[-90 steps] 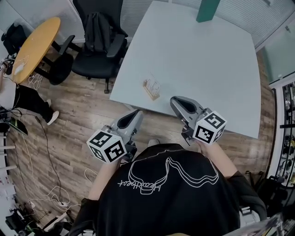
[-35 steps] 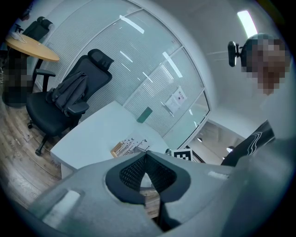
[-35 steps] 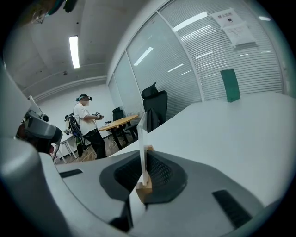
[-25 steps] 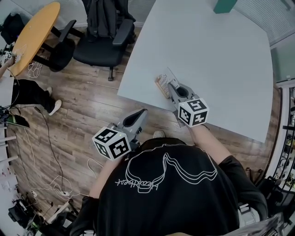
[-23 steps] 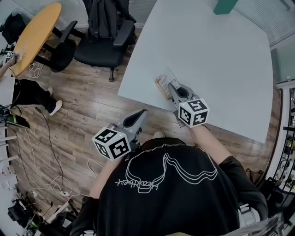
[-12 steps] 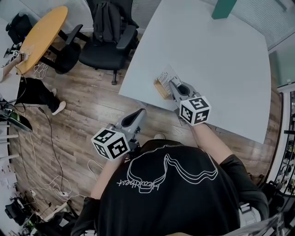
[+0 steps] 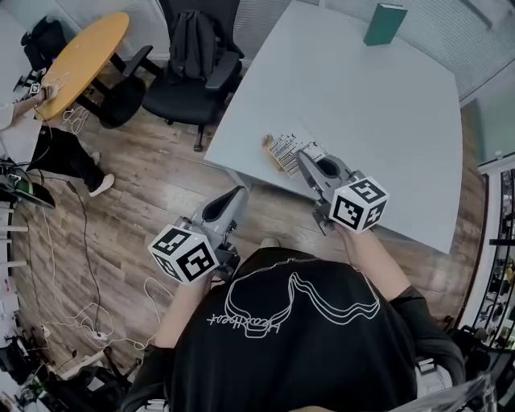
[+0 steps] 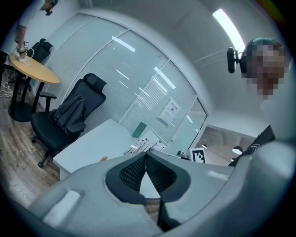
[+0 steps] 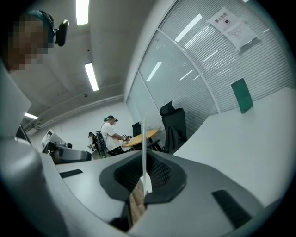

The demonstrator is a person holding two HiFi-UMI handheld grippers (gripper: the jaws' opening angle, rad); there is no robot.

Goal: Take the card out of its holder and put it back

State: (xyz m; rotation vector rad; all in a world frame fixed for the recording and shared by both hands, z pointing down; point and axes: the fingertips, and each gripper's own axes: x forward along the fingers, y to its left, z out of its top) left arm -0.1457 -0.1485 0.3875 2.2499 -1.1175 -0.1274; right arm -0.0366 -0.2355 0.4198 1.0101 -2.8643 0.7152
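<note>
My right gripper [image 7: 304, 158] hangs over the near edge of the white table [image 7: 378, 121], shut on a white printed card [image 7: 286, 150]. In the right gripper view the card [image 9: 144, 139] stands edge-on between the pads, rising past the tips of the gripper [image 9: 144, 157]. A small wooden holder [image 7: 268, 141] lies on the table just left of the card, and from the left gripper view the holder [image 8: 104, 159] sits below the raised card [image 8: 140, 146]. My left gripper [image 7: 238, 195] is over the floor in front of the table, and its tips [image 8: 146, 156] are shut on nothing.
A green book [image 7: 385, 22] stands at the table's far side. A black office chair [image 7: 193, 60] with a jacket sits left of the table, and a round yellow table [image 7: 80, 60] beyond it. Cables [image 7: 96, 322] lie on the wooden floor. A person [image 9: 111, 132] works in the background.
My right gripper has risen and pulled back with the card, which now stands clear of the wooden holder. The left gripper has also lifted a little.
</note>
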